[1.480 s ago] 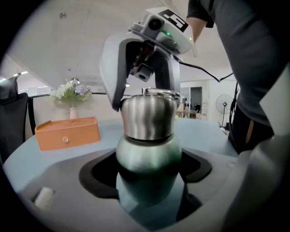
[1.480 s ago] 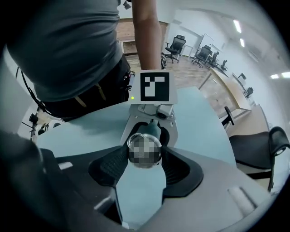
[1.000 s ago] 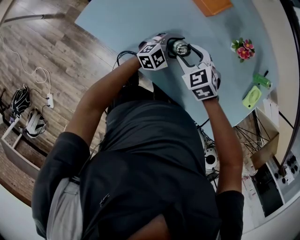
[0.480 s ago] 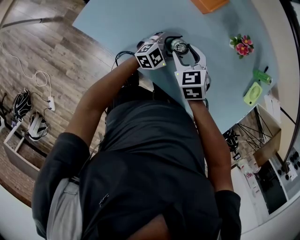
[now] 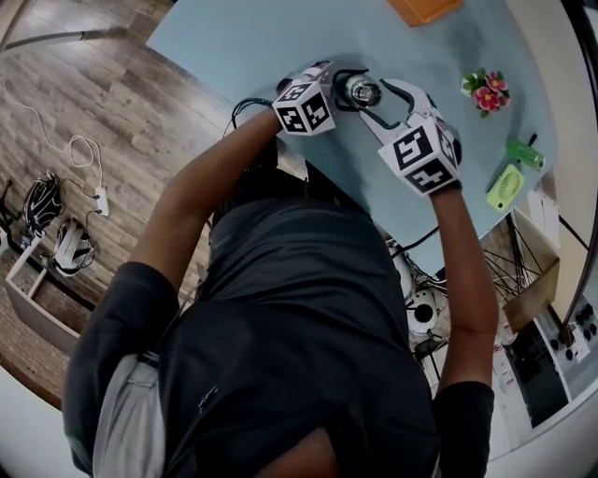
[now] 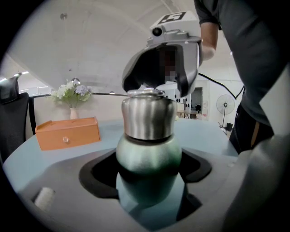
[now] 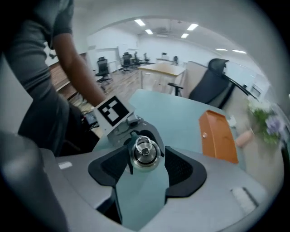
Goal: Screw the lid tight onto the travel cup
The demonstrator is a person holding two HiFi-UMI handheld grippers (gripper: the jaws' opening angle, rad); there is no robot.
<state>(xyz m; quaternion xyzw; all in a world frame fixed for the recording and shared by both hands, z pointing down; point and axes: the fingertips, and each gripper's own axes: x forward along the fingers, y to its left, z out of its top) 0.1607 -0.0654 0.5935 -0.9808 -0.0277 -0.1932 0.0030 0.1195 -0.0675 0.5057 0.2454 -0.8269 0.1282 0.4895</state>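
The travel cup (image 6: 149,156) has a green body and a steel lid (image 6: 148,118). It stands upright on the pale blue table (image 5: 262,47), near its front edge. My left gripper (image 6: 147,181) is shut on the green body from the side, its black pads (image 6: 97,174) pressing both flanks. My right gripper (image 7: 147,156) comes down steeply over the lid (image 7: 144,153). Its jaws straddle the lid's top, and a narrow gap shows at the right pad (image 7: 181,170). In the head view both grippers meet at the cup (image 5: 360,91), left gripper (image 5: 336,91) on the left and right gripper (image 5: 371,95) on the right.
An orange box (image 5: 422,9) lies at the table's far side. A small flower vase (image 5: 484,96) and a green hand fan (image 5: 505,191) stand to the right. The person's body is close against the near table edge. Cables and gear lie on the wooden floor (image 5: 84,112) to the left.
The right gripper swung left toward the person, then back out to the right, rolling about the lid. The left gripper and the cup stayed put.
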